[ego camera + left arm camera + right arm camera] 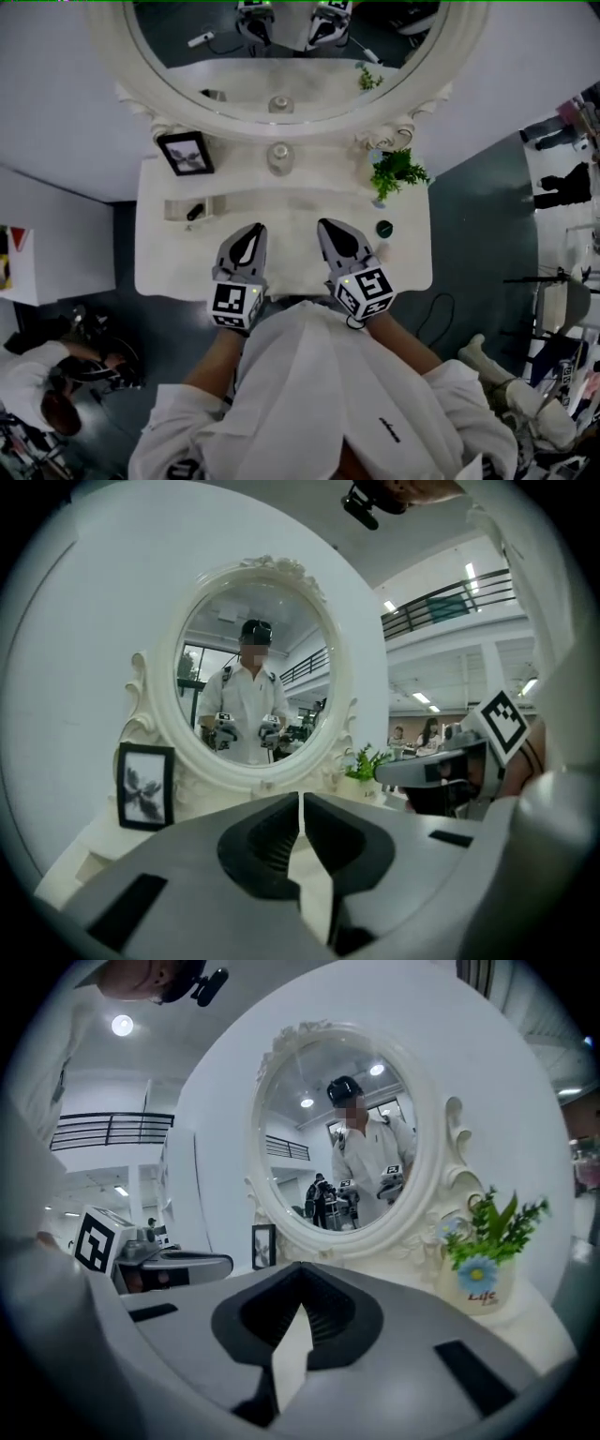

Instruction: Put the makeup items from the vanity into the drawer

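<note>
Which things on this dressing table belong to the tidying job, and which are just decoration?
Job (likely makeup):
- small dark round pot
- dark item in the clear tray

Just there:
- picture frame
- potted plant
- oval mirror

Vanity (291, 211) smooth white; mirror (281, 47) glossy glass; coat (319, 394) matt cloth.
</note>
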`<state>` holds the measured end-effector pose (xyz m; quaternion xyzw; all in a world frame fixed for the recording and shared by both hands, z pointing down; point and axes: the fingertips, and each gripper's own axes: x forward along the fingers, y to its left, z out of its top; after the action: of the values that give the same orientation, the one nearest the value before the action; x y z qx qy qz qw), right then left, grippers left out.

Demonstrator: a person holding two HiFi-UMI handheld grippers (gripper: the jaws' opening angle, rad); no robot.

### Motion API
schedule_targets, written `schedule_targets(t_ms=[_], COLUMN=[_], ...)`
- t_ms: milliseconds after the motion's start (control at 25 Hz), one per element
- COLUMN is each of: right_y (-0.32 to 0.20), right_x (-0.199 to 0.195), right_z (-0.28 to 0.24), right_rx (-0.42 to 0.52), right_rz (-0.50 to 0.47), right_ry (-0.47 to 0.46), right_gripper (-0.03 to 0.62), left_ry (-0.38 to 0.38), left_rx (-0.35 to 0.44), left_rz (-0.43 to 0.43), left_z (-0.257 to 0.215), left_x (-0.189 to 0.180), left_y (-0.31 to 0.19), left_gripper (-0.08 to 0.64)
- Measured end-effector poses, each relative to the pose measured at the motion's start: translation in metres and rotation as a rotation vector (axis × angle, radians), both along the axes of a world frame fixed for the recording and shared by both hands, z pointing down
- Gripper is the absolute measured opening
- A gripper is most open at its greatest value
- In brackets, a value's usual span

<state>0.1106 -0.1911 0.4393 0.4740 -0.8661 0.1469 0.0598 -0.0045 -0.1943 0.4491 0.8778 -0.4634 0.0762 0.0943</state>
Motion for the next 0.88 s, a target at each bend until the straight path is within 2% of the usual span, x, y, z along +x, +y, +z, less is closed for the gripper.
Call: schedule_targets(t_ms=[200,360,480,680,880], right_y=[0.01,0.017,0.021,0.024,0.025], right_x=[0.057,0.093,0.11,0.131,0.144], right_z=[-0.019,-0.032,-0.041,-0.053,-0.057], right_rx=[0.028,0.049,0.07,0.101,0.113], right_rz=[0.107,0.184,0.225,0.26,0.286], right_ry=[-0.011,-0.033,-0.038,-0.028,-0.024], right_gripper=[0.017,0.018,0.018,0.018,0.017], left_ry=[0.062,0.099,0.088,0.075,0.045], left_rx=[0.075,0.134,0.181,0.185,0.223], left_rz=[0.065,0.084,0.076,0.028,-0.016], left_z=[-0.038,-0.067,-0.079,-0.079,-0.081], left_x=[0.036,0.047,0.043,0.024,0.002], left_y=[0.002,0.004,0.005,0.001,-0.005], left_gripper=[0.04,0.04,0.04,0.04,0.039])
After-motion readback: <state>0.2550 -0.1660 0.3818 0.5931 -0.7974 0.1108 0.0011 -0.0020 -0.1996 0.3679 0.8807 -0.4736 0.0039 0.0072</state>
